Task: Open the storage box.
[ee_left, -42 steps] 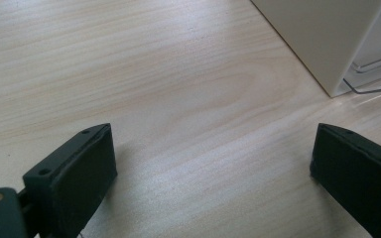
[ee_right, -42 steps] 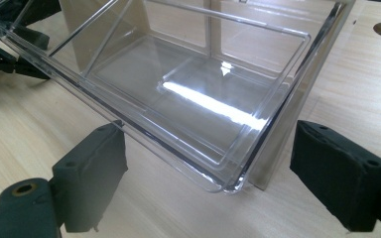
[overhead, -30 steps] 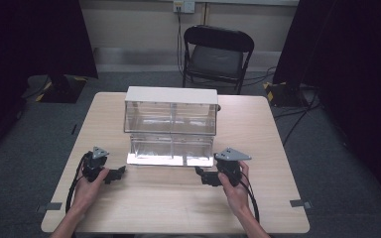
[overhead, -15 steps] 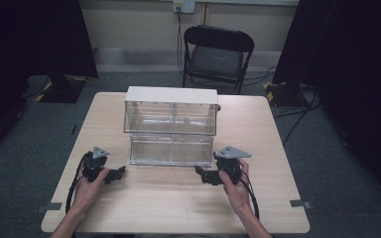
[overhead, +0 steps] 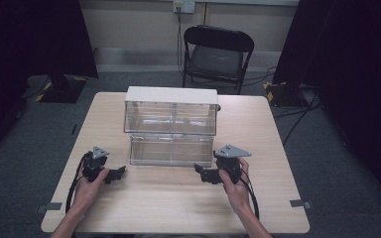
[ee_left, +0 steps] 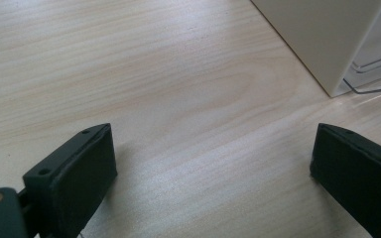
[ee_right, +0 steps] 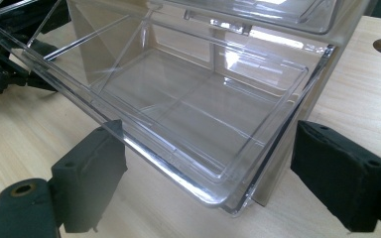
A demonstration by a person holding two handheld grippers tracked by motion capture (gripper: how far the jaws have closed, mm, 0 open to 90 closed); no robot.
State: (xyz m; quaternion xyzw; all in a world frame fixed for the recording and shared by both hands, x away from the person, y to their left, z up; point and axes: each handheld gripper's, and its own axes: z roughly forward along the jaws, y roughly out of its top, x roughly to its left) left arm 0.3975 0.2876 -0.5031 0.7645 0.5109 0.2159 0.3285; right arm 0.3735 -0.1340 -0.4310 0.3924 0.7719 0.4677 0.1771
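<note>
Since both my hands are parked at the near side of the table [overhead: 144, 198], here's where things stand: the clear two-tier drawer cabinet [overhead: 171, 116] sits mid-table toward the far side, and its lower drawer [overhead: 171, 149] is pulled out toward me, looking empty from what I can see. My left gripper [overhead: 115, 174] is near the drawer's left front corner, jaws spread wide with nothing in them, just bare wood under it in the left gripper view and the cabinet's cream side wall [ee_left: 322, 39] off to one side. My right gripper [overhead: 204, 174] is down by the right front corner, also wide open and holding nothing, and in the right gripper view the drawer's clear front lip [ee_right: 178, 168] sits right between the jaws, not touched yet as far as I can tell. My guess is the job in hand is working this drawer, pushing it in or tugging it further. Tips if you're doing the same: clear plastic is slippery and thin, so grab the front wall squarely, with one pad inside and one outside, not on the corner. Move straight along the rails, because any sideways twist will probably bind it or drag the whole cabinet across the table. Using the left one to steady the cabinet wouldn't hurt.
</note>
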